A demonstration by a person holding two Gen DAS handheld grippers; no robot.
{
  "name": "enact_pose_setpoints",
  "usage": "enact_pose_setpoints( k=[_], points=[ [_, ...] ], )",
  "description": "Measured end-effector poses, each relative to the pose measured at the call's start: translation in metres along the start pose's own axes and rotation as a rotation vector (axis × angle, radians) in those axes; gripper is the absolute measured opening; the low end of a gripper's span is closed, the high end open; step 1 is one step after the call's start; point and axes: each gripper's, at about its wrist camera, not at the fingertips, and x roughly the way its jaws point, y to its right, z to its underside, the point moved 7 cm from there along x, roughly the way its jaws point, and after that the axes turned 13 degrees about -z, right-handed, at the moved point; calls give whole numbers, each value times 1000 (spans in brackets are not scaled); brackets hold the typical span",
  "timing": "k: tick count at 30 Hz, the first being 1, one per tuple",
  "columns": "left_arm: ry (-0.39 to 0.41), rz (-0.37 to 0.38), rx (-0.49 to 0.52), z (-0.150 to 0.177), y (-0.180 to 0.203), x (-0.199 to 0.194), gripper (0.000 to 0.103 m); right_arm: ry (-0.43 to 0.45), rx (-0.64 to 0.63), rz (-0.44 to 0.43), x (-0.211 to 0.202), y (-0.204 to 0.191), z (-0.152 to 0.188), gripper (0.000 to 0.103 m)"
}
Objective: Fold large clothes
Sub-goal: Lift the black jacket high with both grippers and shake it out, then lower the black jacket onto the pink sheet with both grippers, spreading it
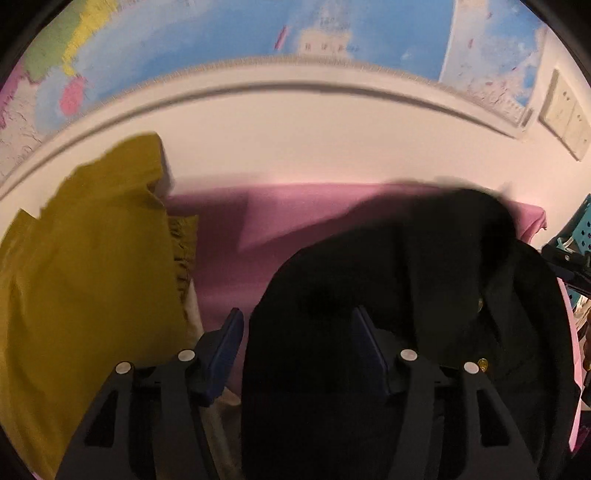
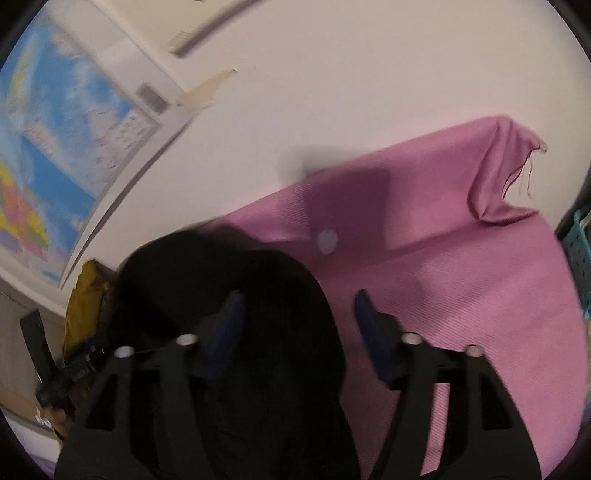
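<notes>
A black garment (image 1: 406, 288) lies bunched on the pink cloth (image 1: 236, 229) that covers the surface; small gold buttons show on it. My left gripper (image 1: 297, 325) is open, its jaws wide apart, with black fabric lying between them. In the right wrist view the same black garment (image 2: 236, 295) fills the lower left. My right gripper (image 2: 299, 310) is open too, its left finger (image 2: 231, 314) over the black fabric and its right finger (image 2: 369, 317) over the pink cloth (image 2: 461, 277). Whether either gripper touches the fabric is unclear.
A mustard yellow garment (image 1: 85, 266) lies at the left, also in the right wrist view (image 2: 85, 306). A teal perforated basket (image 1: 580, 236) stands at the right edge. A world map (image 1: 221, 33) hangs on the white wall behind. A wall socket plate (image 1: 565, 114) is at the right.
</notes>
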Motion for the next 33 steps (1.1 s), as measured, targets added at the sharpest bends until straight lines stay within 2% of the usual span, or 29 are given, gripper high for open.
enact_pose_setpoints(
  k=[1, 4, 8, 9, 11, 14, 15, 16, 17, 18, 19, 22, 25, 28, 30, 32, 33],
  points=[
    [19, 8, 12, 1, 0, -6, 67, -2, -29, -6, -7, -5, 4, 65],
    [60, 63, 55, 11, 4, -23, 68, -41, -136, -65, -30, -29, 29, 72],
    [106, 105, 131, 37, 12, -48, 71, -139, -326, -36, -59, -59, 95, 72],
    [121, 111, 145, 45, 12, -54, 72, -158, -353, -47, -67, -64, 113, 72],
    [151, 105, 170, 58, 11, -63, 76, -196, -391, -78, -82, -74, 149, 63],
    [177, 106, 177, 75, 4, -71, 76, -267, -394, -189, -91, -92, 196, 60],
    [178, 108, 174, 75, 9, -67, 77, -290, -407, -167, -88, -91, 208, 60],
    [178, 100, 165, 82, 7, -69, 77, -315, -428, -81, -82, -86, 221, 55],
    [179, 92, 164, 86, 5, -70, 77, -321, -432, -50, -78, -82, 225, 32],
    [180, 87, 164, 89, 6, -69, 77, -333, -439, -52, -76, -81, 230, 19],
    [177, 81, 155, 94, 6, -70, 77, -330, -453, -57, -77, -81, 231, 5],
    [174, 77, 140, 103, -4, -78, 77, -225, -449, -76, -105, -83, 205, 4],
    [182, 47, 132, 109, -20, -86, 77, -41, -501, 65, -163, -80, 144, 4],
    [193, 22, 125, 110, -28, -89, 77, 85, -496, 240, -208, -56, 84, 4],
    [187, 16, 118, 113, -35, -89, 77, 97, -440, 251, -214, -38, 64, 4],
    [172, 8, 111, 119, -41, -87, 77, 75, -420, 381, -205, -3, 53, 5],
    [157, 19, 112, 123, -43, -85, 77, 55, -391, 395, -196, 10, 51, 5]
  ],
)
